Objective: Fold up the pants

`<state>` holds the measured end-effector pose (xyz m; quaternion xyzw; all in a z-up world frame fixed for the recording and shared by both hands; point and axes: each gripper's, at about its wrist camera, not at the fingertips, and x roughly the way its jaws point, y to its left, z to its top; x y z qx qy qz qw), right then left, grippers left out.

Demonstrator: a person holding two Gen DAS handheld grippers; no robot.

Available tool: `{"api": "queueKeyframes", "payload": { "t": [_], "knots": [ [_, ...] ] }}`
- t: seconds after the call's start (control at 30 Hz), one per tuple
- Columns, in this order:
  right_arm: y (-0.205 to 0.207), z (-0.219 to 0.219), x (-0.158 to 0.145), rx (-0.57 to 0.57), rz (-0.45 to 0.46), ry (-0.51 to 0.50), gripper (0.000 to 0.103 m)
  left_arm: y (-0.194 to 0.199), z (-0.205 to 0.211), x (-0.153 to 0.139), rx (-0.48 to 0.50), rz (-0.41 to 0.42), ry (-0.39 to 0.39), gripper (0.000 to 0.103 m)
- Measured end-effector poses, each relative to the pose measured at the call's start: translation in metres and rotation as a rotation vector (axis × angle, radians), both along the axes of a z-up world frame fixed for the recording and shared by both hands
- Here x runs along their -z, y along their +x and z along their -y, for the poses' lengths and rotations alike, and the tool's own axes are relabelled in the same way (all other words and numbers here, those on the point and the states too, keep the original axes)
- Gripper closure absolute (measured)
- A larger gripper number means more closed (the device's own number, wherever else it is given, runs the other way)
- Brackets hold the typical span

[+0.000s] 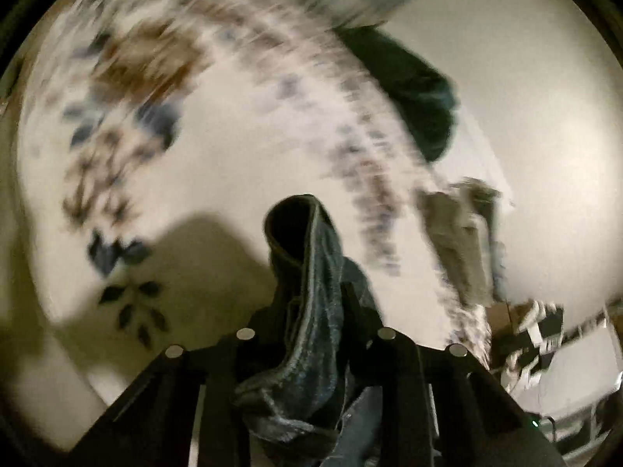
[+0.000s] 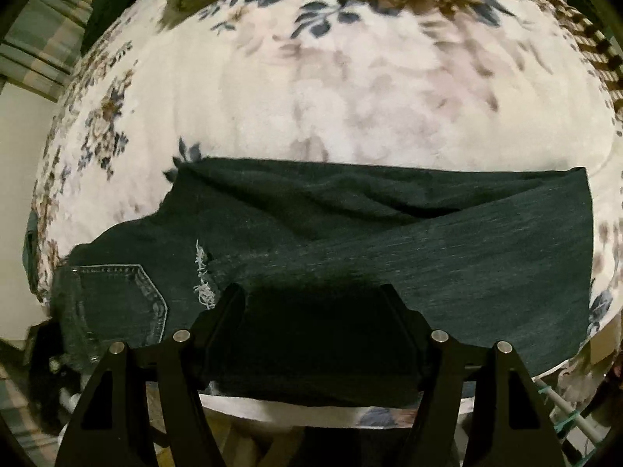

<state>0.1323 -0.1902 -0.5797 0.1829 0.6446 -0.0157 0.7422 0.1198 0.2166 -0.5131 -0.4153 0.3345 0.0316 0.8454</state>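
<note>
Denim, bunched: a fold of dark blue jeans (image 1: 311,292) stands up between the fingers of the left claw (image 1: 315,334) at the lower centre of the left wrist view. Claw closed on this fold, pinching it; cloth rises in a loop above the fingertips and trails down past them toward the bottom edge. Surroundings blurred, so the claw appears to be mid-swing, probably carrying one end of the garment over for a fold.

Jeans, main body (image 2: 389,233): spread across the middle of the right wrist view on a floral bedspread (image 2: 311,78), legs running to the right of the frame, one lying partly across the other. Back pocket (image 2: 120,299) with pale stitching at lower left; frayed rip (image 2: 202,280) just right of it. Laid fairly flat, presumably so the fold lands square.

Right claw (image 2: 313,299): lower centre, fingers spread wide, nothing gripped. It sits just over the near edge of the denim and casts a dark shadow on it; whether the fingertips touch the cloth cannot be told. Likely placed to pin or take that edge.

Bedspread, left wrist view (image 1: 155,155): cream, blue and brown flowers, heavily smeared. Dark green cloth (image 1: 420,89) at upper right, unidentified.
</note>
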Motion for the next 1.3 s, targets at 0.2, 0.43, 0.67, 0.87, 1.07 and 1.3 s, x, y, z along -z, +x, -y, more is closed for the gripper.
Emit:
{"api": "queueKeyframes", "payload": {
  "t": [0.2,0.43,0.67,0.87,1.07,1.3],
  "knots": [
    [-0.026,0.062,-0.017,0.066,0.034,0.024,0.031,-0.001,0.098,-0.109,0.217,0.190,0.070,0.086],
    [-0.082,0.180,-0.034,0.224,0.044,-0.008,0.031,0.015,0.294,-0.137,0.617,0.288,0.062,0.101],
    [-0.118,0.258,-0.028,0.261,0.034,0.097,0.029,0.026,0.389,-0.079,0.821,-0.028,0.118,0.097],
    [-0.079,0.213,-0.002,0.131,0.061,0.439,0.017,0.026,0.306,-0.022,0.611,-0.407,0.311,0.022],
    [-0.021,0.161,0.059,0.063,-0.034,0.471,0.000,0.026,0.232,0.000,0.471,-0.511,0.465,0.022],
    [-0.019,0.155,0.029,0.095,0.078,0.348,0.000,0.017,0.197,-0.007,0.408,-0.510,0.472,0.022]
  ]
}}
